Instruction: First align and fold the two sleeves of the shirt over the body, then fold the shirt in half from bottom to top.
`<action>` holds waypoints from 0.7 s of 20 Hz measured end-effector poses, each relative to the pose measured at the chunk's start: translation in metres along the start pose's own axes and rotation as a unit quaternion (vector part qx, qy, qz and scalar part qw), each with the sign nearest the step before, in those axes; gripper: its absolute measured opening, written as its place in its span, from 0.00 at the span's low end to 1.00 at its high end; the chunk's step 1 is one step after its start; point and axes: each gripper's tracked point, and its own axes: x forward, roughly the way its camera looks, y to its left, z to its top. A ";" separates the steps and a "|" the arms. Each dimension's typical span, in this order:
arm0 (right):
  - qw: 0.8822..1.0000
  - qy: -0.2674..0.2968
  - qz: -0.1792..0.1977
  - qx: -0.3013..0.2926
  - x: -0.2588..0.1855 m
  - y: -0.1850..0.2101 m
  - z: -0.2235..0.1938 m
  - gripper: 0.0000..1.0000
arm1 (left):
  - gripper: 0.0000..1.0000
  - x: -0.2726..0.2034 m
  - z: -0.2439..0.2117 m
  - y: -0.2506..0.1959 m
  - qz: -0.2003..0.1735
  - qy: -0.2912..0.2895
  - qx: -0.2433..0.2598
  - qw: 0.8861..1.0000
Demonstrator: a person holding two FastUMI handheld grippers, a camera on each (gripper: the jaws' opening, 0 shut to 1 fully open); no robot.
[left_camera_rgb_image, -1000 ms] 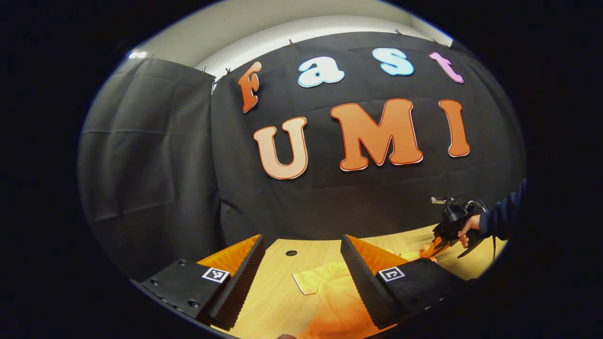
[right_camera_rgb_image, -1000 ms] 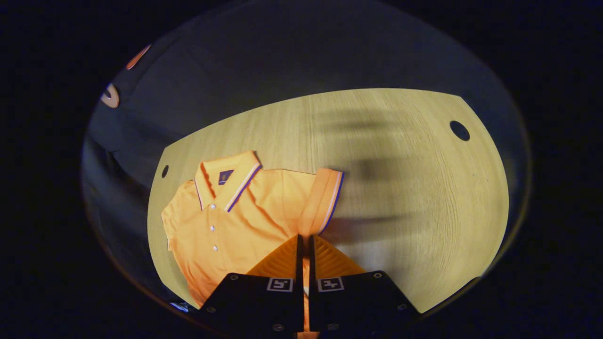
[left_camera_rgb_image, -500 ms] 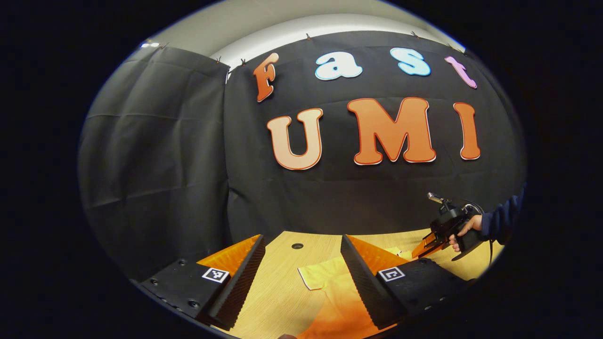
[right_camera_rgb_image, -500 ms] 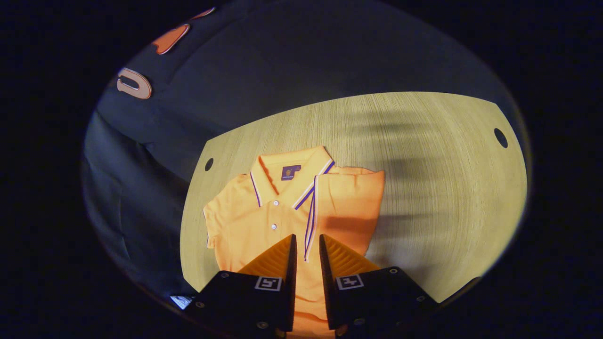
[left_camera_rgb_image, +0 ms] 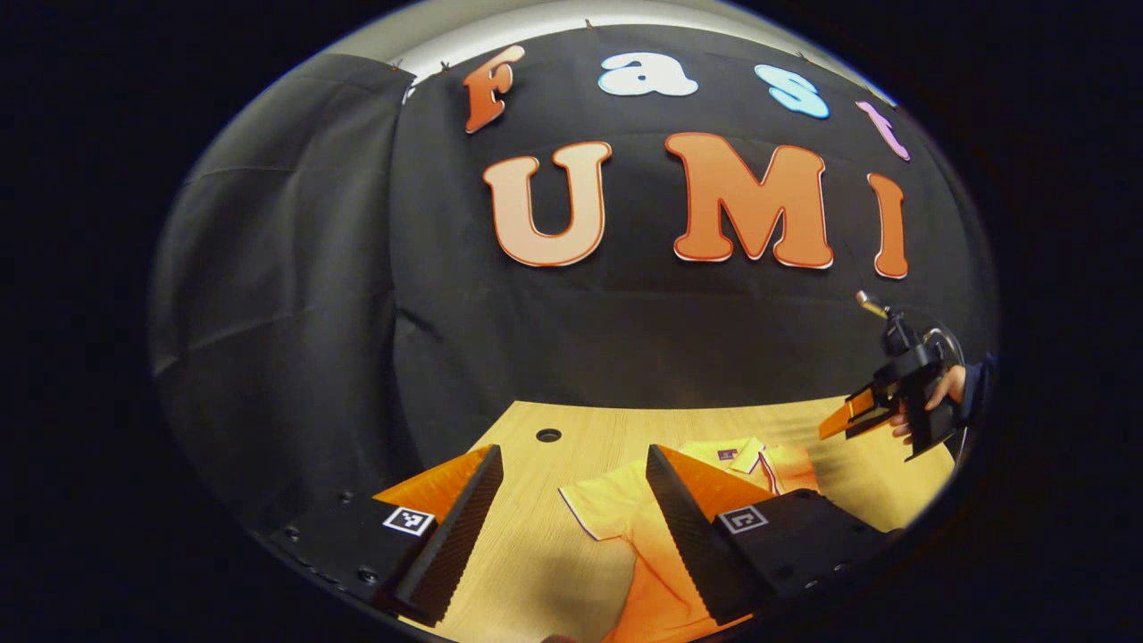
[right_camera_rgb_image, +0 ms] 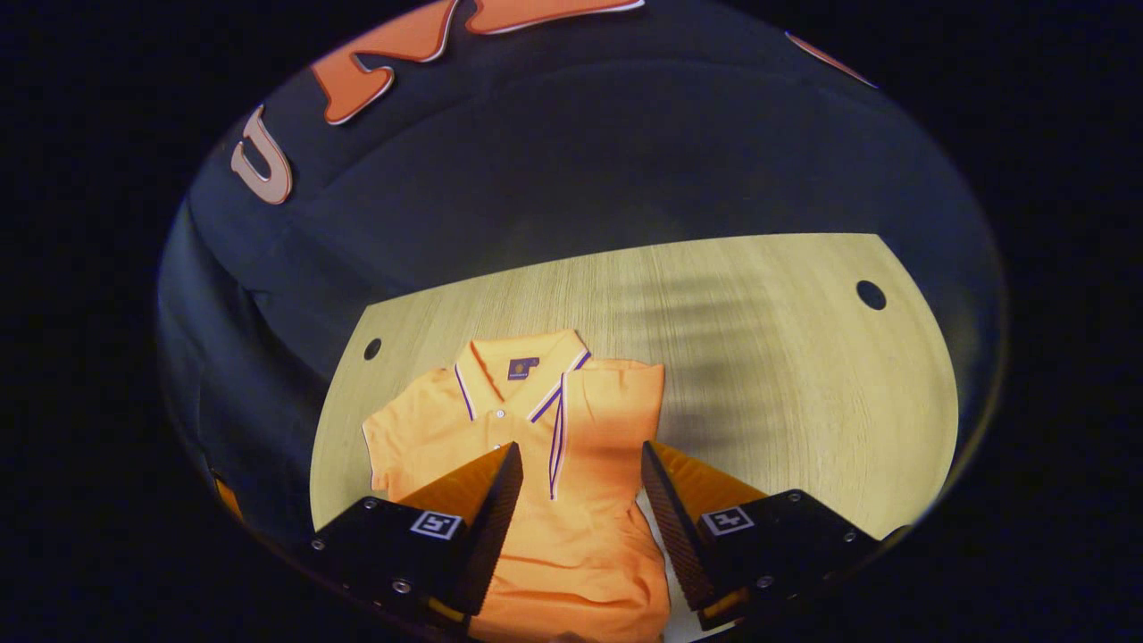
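Observation:
An orange polo shirt (right_camera_rgb_image: 536,464) with striped collar trim lies flat on the wooden table (right_camera_rgb_image: 786,375), collar toward the booth wall. One sleeve (right_camera_rgb_image: 607,420) is folded over the body, its striped cuff running down the chest. The other sleeve (right_camera_rgb_image: 393,438) still lies spread out to the side. My right gripper (right_camera_rgb_image: 576,460) is open above the shirt's chest, holding nothing. My left gripper (left_camera_rgb_image: 571,464) is open above the spread sleeve (left_camera_rgb_image: 607,505) and the table, empty. In the left gripper view the right gripper (left_camera_rgb_image: 848,420) hangs in a hand, off the shirt (left_camera_rgb_image: 759,460).
The table (left_camera_rgb_image: 536,554) has round cable holes (right_camera_rgb_image: 870,295) (right_camera_rgb_image: 372,348) (left_camera_rgb_image: 547,435) near its far corners. Black cloth walls stand close behind the table's far edge. Bare wood spreads to the right of the shirt in the right gripper view.
My right gripper carried the sleeve over the body, let go of it, opened wide and rose. My left gripper stayed open and tilted down, bringing more of the shirt into its view.

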 end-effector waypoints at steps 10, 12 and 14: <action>0.982 -0.147 -0.116 0.036 -0.098 -0.008 -0.006 0.96 | 0.99 0.124 -0.071 0.004 -0.102 0.148 -0.029 0.983; 0.974 -0.172 -0.142 0.033 -0.124 -0.012 -0.012 0.96 | 1.00 0.145 -0.088 0.001 -0.114 0.195 -0.053 0.973; 0.969 -0.190 -0.158 0.026 -0.147 -0.015 -0.019 0.96 | 0.98 0.163 -0.112 0.002 -0.108 0.254 -0.068 0.959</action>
